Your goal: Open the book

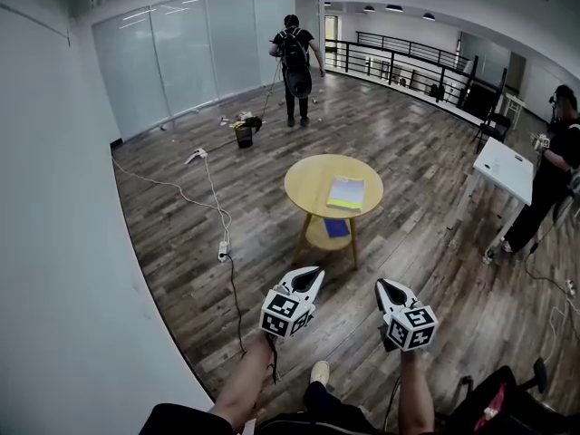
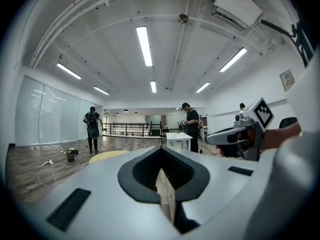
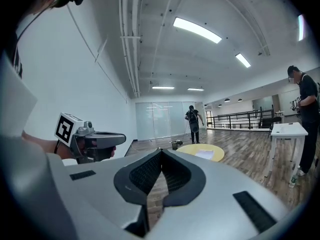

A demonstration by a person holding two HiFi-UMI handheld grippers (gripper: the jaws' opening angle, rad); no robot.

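L gripper (image 1: 311, 275), R gripper (image 1: 384, 287): jaws pressed together, empty; book (image 1: 346, 192) closed, long axis front-back.

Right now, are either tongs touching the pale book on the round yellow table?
No, left tongs and right tongs hang over wooden floor, short of the round yellow table and its pale book.

Left gripper (image 1: 312, 274) & right gripper (image 1: 384, 286): pale grey shells w/ pointy tips, black ribbed lining inside. Each has a b&w marker cube (image 1: 285, 314) at the back. Thin dark cable (image 1: 273, 362) under the left one. Dark clothes (image 1: 181, 420), pale shoe (image 1: 319, 372).
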